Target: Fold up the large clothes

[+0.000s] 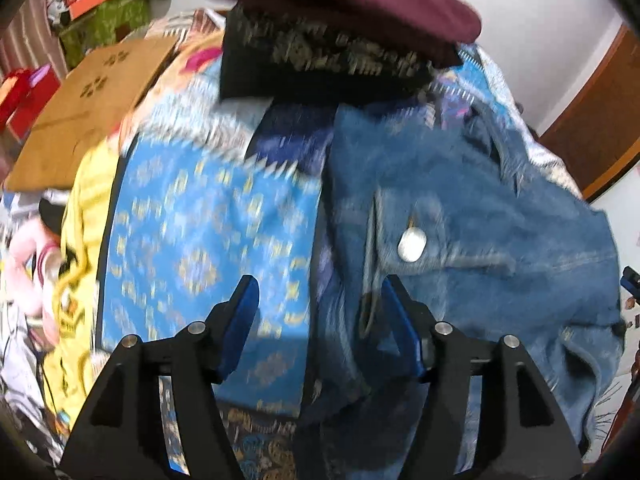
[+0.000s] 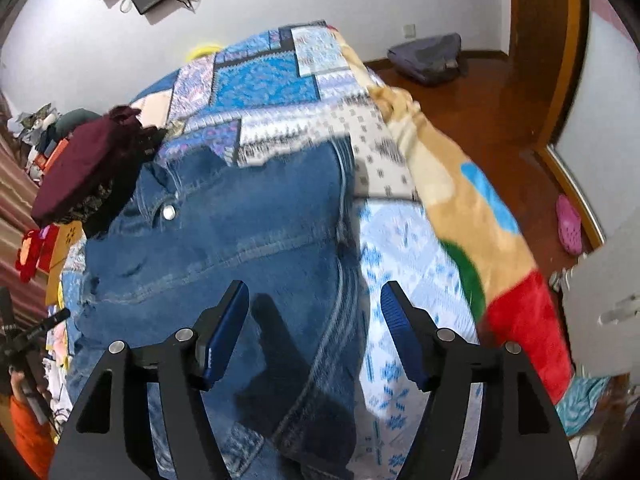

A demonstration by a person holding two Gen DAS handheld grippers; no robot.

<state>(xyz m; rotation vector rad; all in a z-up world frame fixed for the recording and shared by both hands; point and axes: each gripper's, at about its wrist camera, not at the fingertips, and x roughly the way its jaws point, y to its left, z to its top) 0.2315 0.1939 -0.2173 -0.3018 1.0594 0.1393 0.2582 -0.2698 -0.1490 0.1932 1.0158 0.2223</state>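
Observation:
A pair of blue denim jeans [image 1: 460,220] lies spread on a bed with a blue patchwork cover [image 1: 192,240]. Its silver waist button [image 1: 410,245] shows. My left gripper [image 1: 318,288] is open and empty, hovering over the jeans' left edge where it meets the cover. In the right wrist view the jeans [image 2: 240,240] fill the middle. My right gripper [image 2: 314,296] is open and empty above the jeans' right side seam. A folded maroon garment [image 1: 352,0] sits on a dark patterned one [image 1: 320,64] at the far end; the maroon one also shows in the right wrist view [image 2: 80,172].
A yellow printed garment [image 1: 80,240] and a brown cardboard box [image 1: 88,108] lie left of the bed. A colourful fleece blanket [image 2: 480,216] hangs over the bed's right edge above a wooden floor [image 2: 480,112]. A pink clog [image 2: 569,224] and a dark bag [image 2: 428,58] lie on the floor.

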